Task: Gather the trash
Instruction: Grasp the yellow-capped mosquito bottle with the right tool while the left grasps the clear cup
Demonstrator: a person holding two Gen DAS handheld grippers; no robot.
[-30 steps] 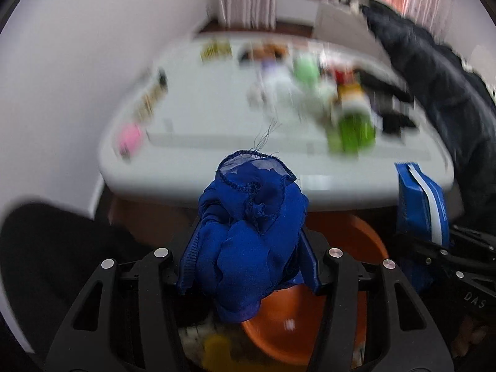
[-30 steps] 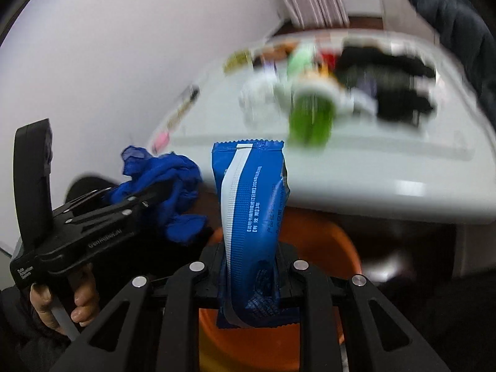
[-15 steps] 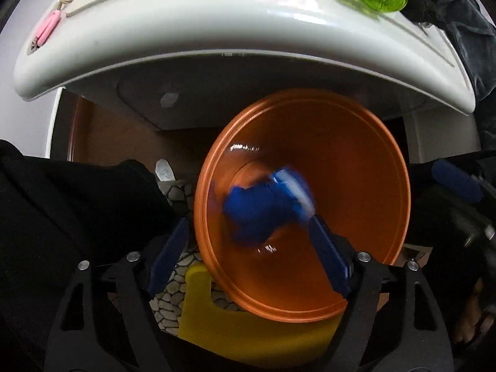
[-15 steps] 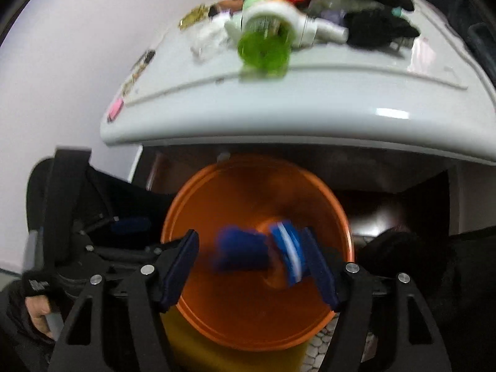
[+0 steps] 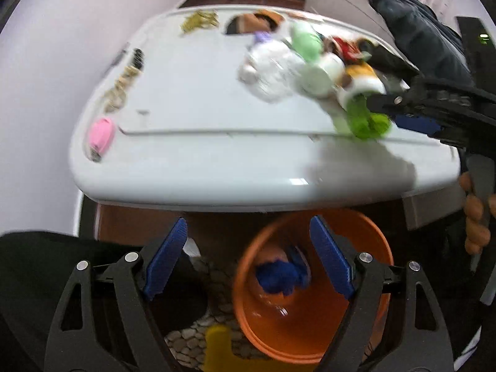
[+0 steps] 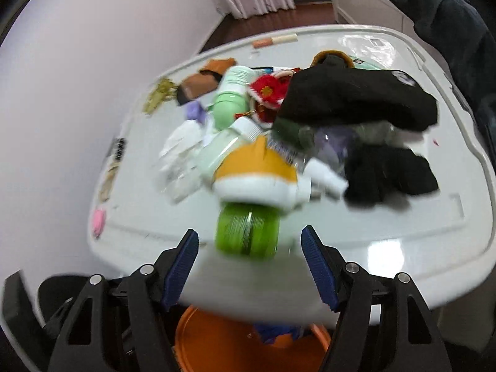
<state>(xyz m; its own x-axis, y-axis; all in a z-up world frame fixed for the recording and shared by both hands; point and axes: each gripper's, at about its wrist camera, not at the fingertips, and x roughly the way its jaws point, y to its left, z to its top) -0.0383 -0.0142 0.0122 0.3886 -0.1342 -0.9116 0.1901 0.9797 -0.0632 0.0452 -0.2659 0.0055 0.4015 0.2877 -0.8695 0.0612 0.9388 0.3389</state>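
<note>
Trash: blue cloth inside orange bin; left gripper above bin, right gripper beyond it, both wide, empty.

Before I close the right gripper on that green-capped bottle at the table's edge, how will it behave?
The green-capped bottle lies on its side, so a nudge may roll it. Its plastic probably feels stiff and slick. It sits near the table edge, so it could drop off.
</note>
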